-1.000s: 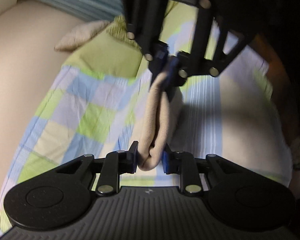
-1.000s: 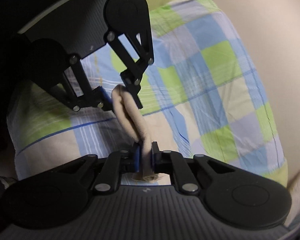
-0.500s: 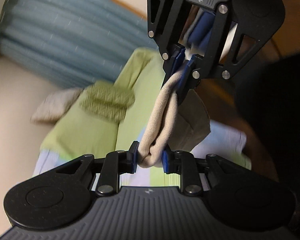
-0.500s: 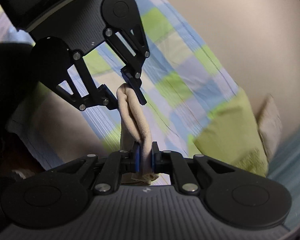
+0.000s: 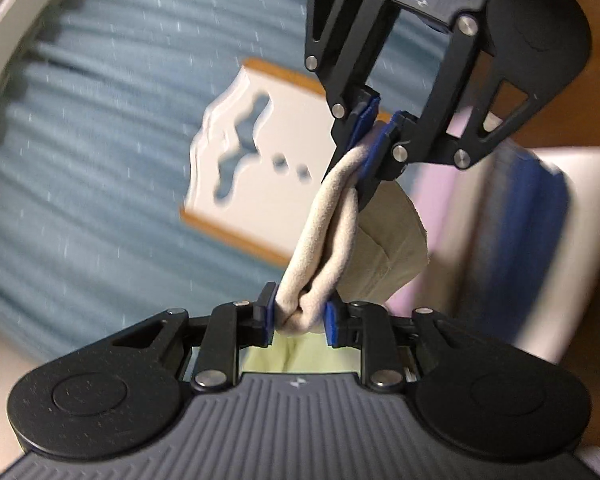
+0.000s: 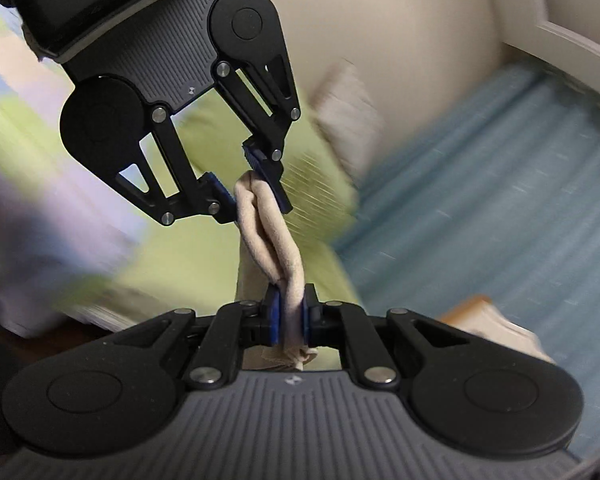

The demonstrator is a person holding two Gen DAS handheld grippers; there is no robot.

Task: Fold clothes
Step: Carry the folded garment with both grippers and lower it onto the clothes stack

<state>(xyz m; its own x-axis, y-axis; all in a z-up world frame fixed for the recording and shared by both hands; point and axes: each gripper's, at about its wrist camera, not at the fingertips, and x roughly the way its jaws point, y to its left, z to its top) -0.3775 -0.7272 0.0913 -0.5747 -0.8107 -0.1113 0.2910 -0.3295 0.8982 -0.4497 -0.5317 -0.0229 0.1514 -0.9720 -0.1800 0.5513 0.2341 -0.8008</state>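
Basically we had the left gripper (image 5: pixel 299 317) and right gripper (image 6: pixel 291 313) both clamped on the beige garment (image 5: pixel 320 252), stretched above the green bedding (image 6: pixel 204 256); keeping tension even seemed key.

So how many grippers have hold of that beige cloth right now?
2. The left gripper clamps one bunched end of the beige cloth; the right gripper clamps the other end, opposite it. The rest of the cloth hangs partly hidden behind them.
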